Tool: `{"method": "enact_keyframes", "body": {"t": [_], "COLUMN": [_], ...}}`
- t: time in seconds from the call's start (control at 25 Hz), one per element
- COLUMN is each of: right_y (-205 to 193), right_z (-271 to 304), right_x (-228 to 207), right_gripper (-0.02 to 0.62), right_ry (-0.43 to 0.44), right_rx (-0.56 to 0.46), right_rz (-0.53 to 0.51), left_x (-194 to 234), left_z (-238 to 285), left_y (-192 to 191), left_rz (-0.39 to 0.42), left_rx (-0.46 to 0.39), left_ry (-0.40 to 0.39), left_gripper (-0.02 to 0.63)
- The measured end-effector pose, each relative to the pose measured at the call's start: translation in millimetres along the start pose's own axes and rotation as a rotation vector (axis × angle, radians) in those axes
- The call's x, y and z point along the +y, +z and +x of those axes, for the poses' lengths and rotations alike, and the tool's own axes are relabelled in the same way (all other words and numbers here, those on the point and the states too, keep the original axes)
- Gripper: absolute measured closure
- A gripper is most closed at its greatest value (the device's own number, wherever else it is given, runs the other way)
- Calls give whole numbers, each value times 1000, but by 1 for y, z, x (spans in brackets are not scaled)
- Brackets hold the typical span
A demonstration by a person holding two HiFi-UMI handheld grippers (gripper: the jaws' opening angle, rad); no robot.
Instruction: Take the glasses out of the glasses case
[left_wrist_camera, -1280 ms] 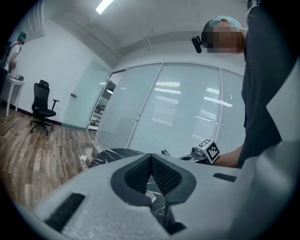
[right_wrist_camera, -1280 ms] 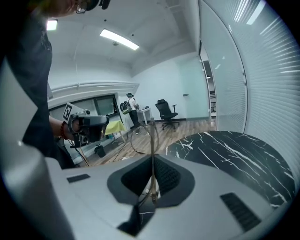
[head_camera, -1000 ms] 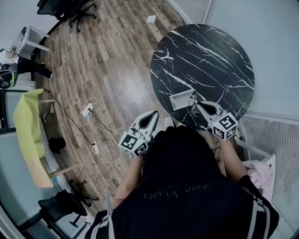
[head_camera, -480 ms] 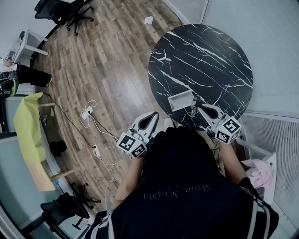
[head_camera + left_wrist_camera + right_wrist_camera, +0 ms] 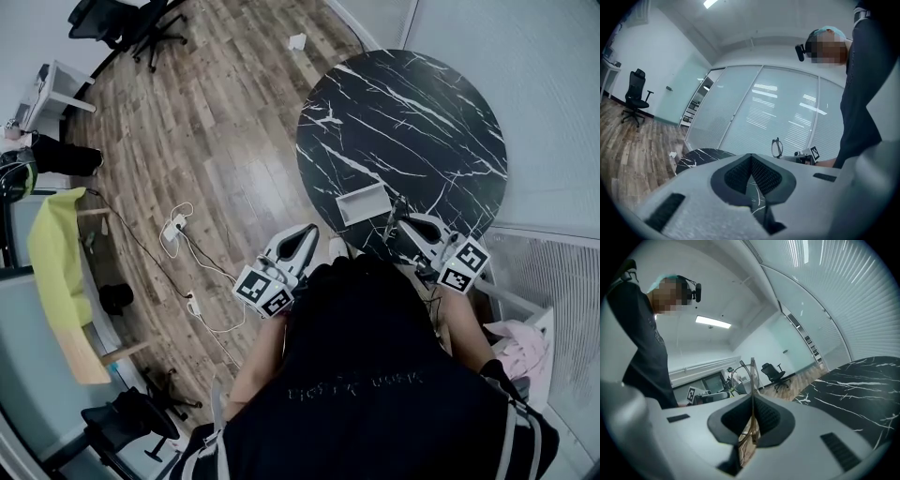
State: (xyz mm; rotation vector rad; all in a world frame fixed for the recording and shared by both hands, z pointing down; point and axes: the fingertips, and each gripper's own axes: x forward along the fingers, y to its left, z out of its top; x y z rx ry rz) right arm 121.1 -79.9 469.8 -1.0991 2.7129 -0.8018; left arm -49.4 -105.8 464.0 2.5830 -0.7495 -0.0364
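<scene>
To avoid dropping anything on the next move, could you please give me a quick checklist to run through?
1. Right gripper shut on the thin-framed glasses: ok.
2. Glasses out of the white rectangular glasses case: ok.
3. Left gripper shut, nothing between its fingers: ok.
4. Bare space on the round black marble table for setting down: ok.
5. Whether the grip is firm: cannot tell.
</scene>
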Motion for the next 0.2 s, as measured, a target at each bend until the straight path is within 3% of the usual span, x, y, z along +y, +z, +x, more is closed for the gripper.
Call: {"method": "enact_keyframes", "body": {"t": [0.2], "right_y": [17], "right_z": [-5], "right_x": [7], "right_gripper": [561], "right_ry": [69], "right_rx": [-65], "right_rz": [-10], "left_x": [1], "left_z": [1], "left_y": [1], "left_rz": [23], "left_rx": [8], "left_ry": [-1], "left_gripper": [588]}}
